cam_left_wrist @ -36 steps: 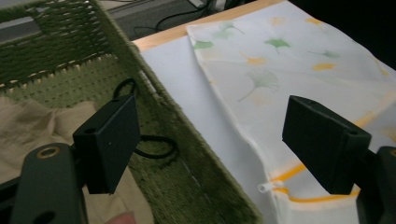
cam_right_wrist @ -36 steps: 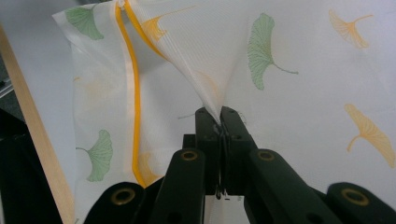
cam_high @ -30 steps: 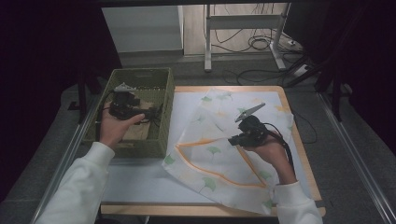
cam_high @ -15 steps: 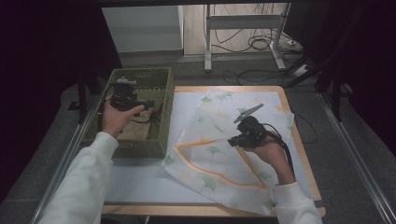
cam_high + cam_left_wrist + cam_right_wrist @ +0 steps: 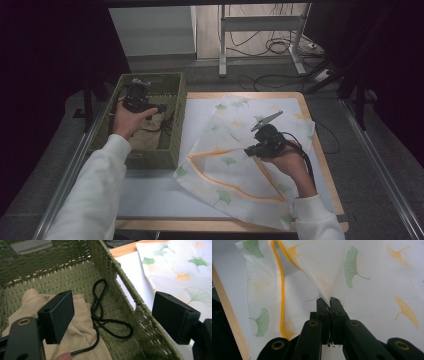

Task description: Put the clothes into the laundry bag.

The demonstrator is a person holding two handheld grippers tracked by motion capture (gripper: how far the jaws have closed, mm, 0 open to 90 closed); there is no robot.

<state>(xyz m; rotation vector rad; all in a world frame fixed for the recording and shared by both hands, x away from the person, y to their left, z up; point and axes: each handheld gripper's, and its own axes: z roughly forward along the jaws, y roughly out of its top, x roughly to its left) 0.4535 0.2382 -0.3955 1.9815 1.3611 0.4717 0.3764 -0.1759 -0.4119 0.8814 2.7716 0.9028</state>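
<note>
Presently, right tongs (image 5: 330,305): jaws pressed together on a pinch of the ginkgo-print cloth (image 5: 372,272), which rises to them in a taut tent; an orange hem band runs along the folded edge at left in the right gripper view. From the high view, right tongs (image 5: 251,150) sit over the cloth (image 5: 235,165), which lies spread on the white sheet (image 5: 150,185) covering the wooden table (image 5: 332,185), one corner folded over, orange border showing. Right hand (image 5: 287,162) grips the tool from behind, cable looping around it. Left tongs (image 5: 112,317): jaws wide apart, nothing between them, one jaw over the basket's inside, the other beyond its wall. Below them, the green woven basket (image 5: 130,302) holds a beige cloth (image 5: 82,335) and a looped black cord (image 5: 100,315) lying partly on it. High view: left tongs (image 5: 159,108) held over the basket (image 5: 150,157), which stands at the table's left edge, just beside the ginkgo cloth.
</note>
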